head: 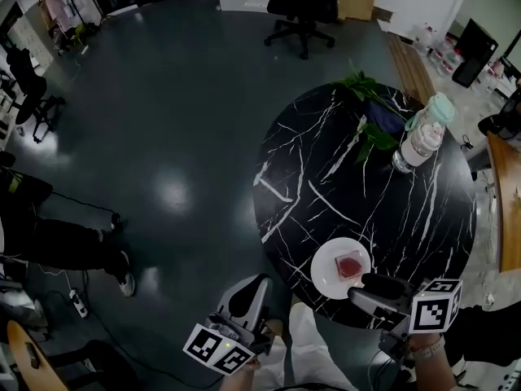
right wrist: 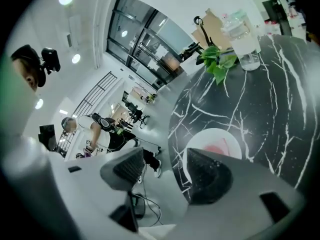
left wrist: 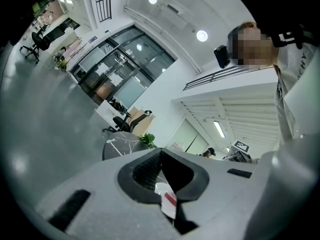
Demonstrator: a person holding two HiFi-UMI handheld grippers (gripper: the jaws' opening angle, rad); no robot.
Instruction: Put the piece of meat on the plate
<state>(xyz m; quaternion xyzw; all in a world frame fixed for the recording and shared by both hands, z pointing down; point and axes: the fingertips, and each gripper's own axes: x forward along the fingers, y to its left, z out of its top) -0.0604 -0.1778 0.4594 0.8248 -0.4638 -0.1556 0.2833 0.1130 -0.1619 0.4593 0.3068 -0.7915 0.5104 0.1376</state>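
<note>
Black table (head: pixel 326 177) holds plate (head: pixel 326 274), bottle (head: pixel 423 137), leafy sprig (head: pixel 364 90)

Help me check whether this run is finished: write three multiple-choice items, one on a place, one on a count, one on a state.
1. Where does the red piece of meat lie? A on the round white plate; B on the grey floor; C on an office chair.
2. How many clear plastic bottles stand on the round black marble-patterned table? A none; B one; C three.
3. How do the right gripper jaws stand? A shut on meat; B shut on the plate's rim; C apart, empty.
Answers: A, the meat rests within the plate's rim; B, a single bottle stands by the green leaves; C, nothing stands between the jaws.
</note>
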